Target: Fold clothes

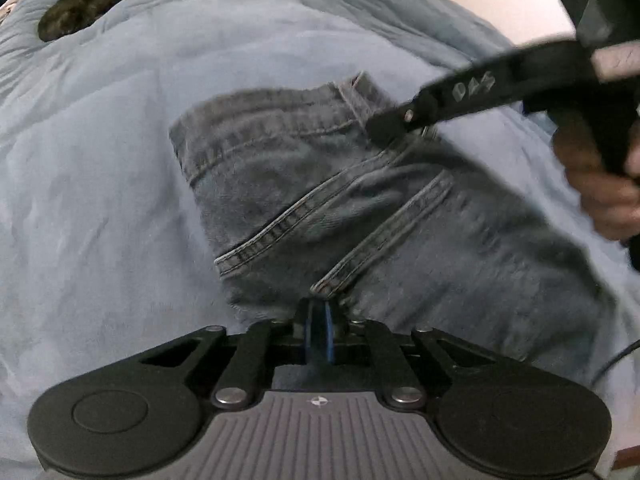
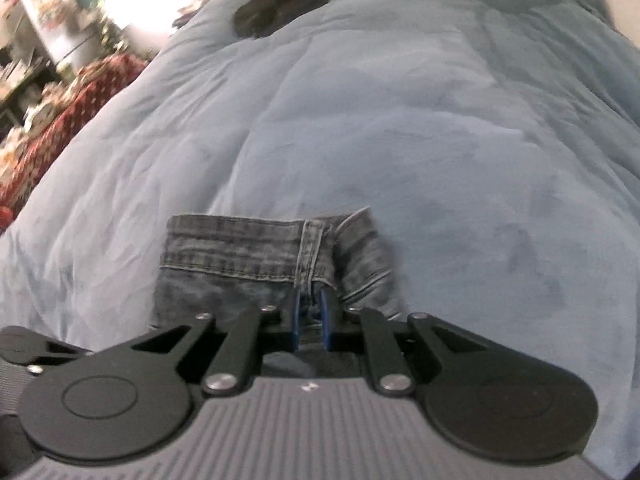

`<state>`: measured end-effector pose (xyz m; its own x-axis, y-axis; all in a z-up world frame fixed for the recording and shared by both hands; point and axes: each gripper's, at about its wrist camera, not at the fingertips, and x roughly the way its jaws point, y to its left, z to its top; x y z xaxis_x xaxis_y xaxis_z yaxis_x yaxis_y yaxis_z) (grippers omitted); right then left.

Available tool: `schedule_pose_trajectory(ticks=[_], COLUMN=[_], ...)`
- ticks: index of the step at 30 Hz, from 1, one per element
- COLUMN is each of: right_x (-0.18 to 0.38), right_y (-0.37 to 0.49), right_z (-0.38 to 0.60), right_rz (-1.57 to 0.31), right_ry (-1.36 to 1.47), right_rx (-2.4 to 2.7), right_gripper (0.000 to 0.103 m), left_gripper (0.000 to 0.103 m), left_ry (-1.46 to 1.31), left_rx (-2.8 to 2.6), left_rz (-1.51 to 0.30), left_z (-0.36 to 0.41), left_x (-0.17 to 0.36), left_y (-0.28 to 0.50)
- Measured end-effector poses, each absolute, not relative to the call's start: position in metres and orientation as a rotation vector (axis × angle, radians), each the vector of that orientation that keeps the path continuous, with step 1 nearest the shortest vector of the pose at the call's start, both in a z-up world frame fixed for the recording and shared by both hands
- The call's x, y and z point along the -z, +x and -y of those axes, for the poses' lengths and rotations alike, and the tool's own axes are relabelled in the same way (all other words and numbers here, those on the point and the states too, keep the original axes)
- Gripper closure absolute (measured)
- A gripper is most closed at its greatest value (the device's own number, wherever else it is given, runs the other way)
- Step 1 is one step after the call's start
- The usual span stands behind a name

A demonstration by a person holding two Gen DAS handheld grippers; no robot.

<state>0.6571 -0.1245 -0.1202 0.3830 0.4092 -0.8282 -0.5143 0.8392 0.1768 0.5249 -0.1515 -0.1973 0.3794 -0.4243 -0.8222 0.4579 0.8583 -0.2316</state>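
A pair of faded blue jeans (image 1: 360, 216) lies on a light blue comforter (image 1: 120, 160), waistband away from me. My left gripper (image 1: 319, 312) is shut on the near edge of the jeans, by a seam. My right gripper (image 2: 311, 304) is shut on the denim just below the waistband (image 2: 240, 236) and belt loop. In the left wrist view the right gripper (image 1: 394, 122) comes in from the right, held by a hand (image 1: 600, 184), its tip on the waistband area.
A dark round patch (image 2: 276, 12) sits far back on the comforter (image 2: 400, 120); it also shows in the left wrist view (image 1: 80, 12). A red patterned cloth (image 2: 60, 120) and cluttered shelves (image 2: 40, 32) lie off the bed's left side.
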Motion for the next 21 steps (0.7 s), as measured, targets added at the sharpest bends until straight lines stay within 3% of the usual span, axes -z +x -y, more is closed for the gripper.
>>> schedule_pose_trajectory(ticks=[2,9,17,19,21], right_x=[0.116,0.115,0.137,0.137,0.122], right_y=[0.656,0.689,0.706,0.701,0.689], right_z=[0.123,0.145,0.138,0.134,0.133], right_rz=[-1.005,-1.053,-1.144,-1.134,-1.080], right_ry=[-0.123,0.079,0.117,0.094,0.065], right_rx=[-0.605,-0.539,-0.567,-0.563,-0.537], right_gripper=[0.082,0.082,0.079,0.090,0.093], left_gripper=[0.095,0.100,0.100,0.100,0.101], left_ry=[0.029,-0.059,-0.062,-0.094,-0.132], left_rx=[0.579,0.580,0.582,0.573,0.564], left_rz=[-1.034,-1.074,-1.067,-1.082,-1.102], left_z=[0.148,0.131,0.130,0.129,0.124], left_x=[0.199,0.203,0.203,0.201,0.197], left_y=[0.525,0.532,0.528,0.530,0.531])
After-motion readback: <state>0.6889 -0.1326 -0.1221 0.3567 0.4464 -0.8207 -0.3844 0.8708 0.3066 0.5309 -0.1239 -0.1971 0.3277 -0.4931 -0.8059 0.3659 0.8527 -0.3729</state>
